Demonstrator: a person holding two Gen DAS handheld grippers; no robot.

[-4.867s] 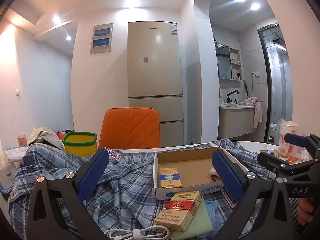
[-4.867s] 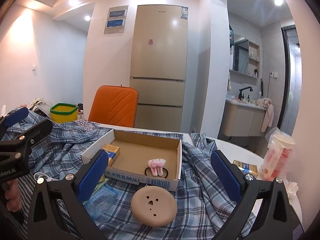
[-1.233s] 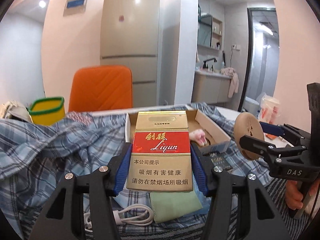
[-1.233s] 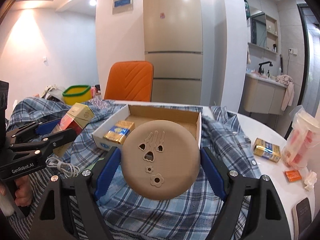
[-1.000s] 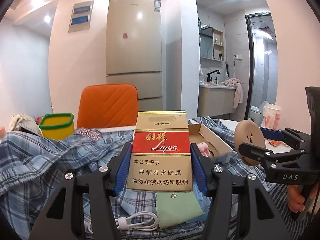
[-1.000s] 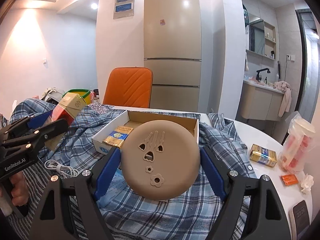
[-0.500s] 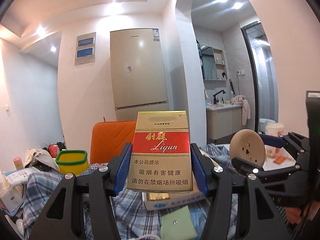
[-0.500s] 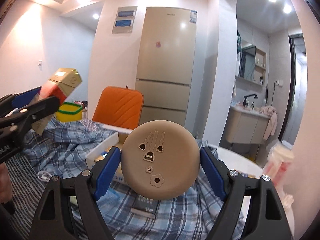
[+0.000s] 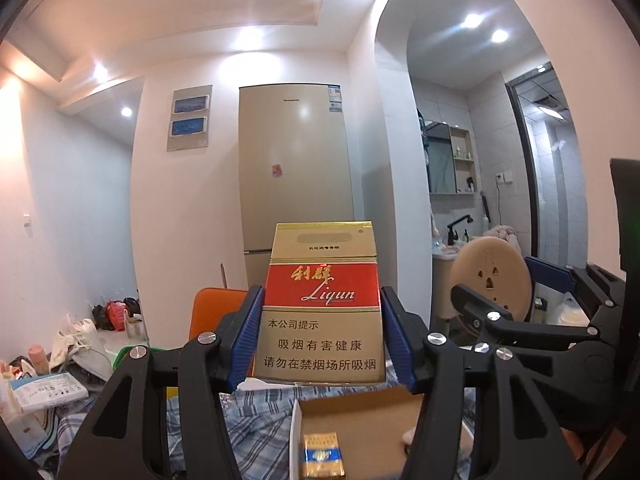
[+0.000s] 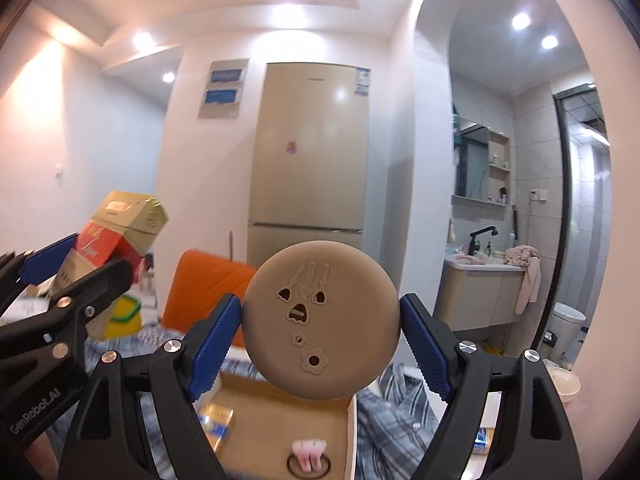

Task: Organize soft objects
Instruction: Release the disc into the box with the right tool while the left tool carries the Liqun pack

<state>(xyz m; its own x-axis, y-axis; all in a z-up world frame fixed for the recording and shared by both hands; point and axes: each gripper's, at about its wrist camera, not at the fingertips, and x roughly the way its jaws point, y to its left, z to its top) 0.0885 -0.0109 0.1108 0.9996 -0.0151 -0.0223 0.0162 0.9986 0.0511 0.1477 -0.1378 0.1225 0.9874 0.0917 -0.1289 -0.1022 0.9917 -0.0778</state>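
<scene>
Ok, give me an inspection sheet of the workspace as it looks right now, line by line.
Surface: plaid cloth covers the table.
Job's things: cardboard box open below both grippers, holding a blue-and-gold pack and a pink tooth-shaped item.
Clutter: green-rimmed yellow tub; paper cup at right.
Grippers: left gripper shut on red-and-gold cigarette pack; right gripper shut on round tan disc; both held above the box.
Cables: nothing seen.
Surroundings: orange chair, fridge, bathroom sink.

Red-gold pack (image 9: 322, 304), tan disc (image 10: 320, 326), blue-plaid cloth (image 9: 256, 428)
</scene>
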